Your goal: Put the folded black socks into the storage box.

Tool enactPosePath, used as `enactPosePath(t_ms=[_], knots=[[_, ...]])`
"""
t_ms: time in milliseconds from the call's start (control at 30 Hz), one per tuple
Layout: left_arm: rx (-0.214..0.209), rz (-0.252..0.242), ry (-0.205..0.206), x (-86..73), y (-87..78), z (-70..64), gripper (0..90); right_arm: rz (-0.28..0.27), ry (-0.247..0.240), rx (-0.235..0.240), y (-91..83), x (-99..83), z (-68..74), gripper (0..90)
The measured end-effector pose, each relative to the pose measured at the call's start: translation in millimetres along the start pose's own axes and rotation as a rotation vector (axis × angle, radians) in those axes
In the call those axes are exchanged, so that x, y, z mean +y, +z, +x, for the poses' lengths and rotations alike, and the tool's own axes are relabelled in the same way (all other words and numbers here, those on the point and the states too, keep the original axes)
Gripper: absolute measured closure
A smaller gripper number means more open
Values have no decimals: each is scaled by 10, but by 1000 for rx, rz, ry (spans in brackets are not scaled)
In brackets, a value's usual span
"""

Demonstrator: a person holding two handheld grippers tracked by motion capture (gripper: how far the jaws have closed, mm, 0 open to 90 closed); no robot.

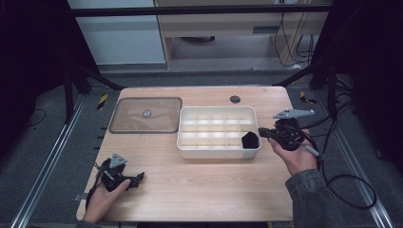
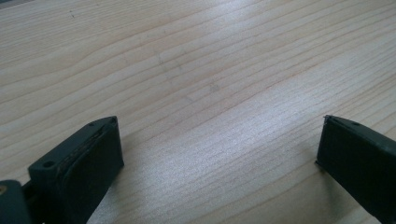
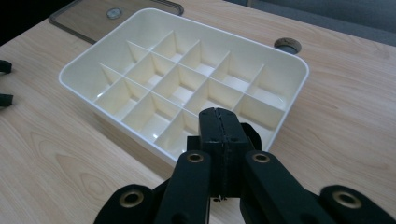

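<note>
A: One white divided tray (image 1: 218,151), mid-table, long side across. Contents?

B: One black item (image 1: 250,140) in its near right corner compartment; kind cannot be told.

A: Right gripper (image 3: 219,122)?

B: Jaws pressed together, nothing between them, tip over the tray's near right corner just beside that item. Held by the right hand (image 1: 295,154).

A: Left gripper (image 2: 219,154)?

B: Jaws spread wide over bare wood, near the table's (image 1: 204,190) front left edge, well apart from the tray.

A: Other stock?

B: One clear lid (image 1: 146,115), flat, just left of the tray.
</note>
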State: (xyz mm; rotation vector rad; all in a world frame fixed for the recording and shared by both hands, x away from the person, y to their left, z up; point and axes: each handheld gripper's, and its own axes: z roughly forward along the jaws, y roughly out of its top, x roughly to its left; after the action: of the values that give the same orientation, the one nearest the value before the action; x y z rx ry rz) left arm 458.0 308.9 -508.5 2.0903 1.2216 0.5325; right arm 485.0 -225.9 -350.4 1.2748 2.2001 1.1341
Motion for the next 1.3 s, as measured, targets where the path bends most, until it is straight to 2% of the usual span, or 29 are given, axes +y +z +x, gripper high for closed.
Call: enactPosePath(t_ms=[367,533,833,1133,1300], knots=[[-1,-4,-3,-1,3,-2,0,21,7,-13,-10,-172,-55,900],[-1,-4,-3,-1,3,-2,0,17,10,-19,-83,-243,-85,900],[-1,-4,-3,-1,3,-2,0,13,48,-26,-165,-499,-169,900],[-1,-4,-3,-1,3,-2,0,39,88,-30,-82,-737,-281,900],[-1,-4,-3,-1,2,-2,0,56,94,-28,-6,-846,-300,900]])
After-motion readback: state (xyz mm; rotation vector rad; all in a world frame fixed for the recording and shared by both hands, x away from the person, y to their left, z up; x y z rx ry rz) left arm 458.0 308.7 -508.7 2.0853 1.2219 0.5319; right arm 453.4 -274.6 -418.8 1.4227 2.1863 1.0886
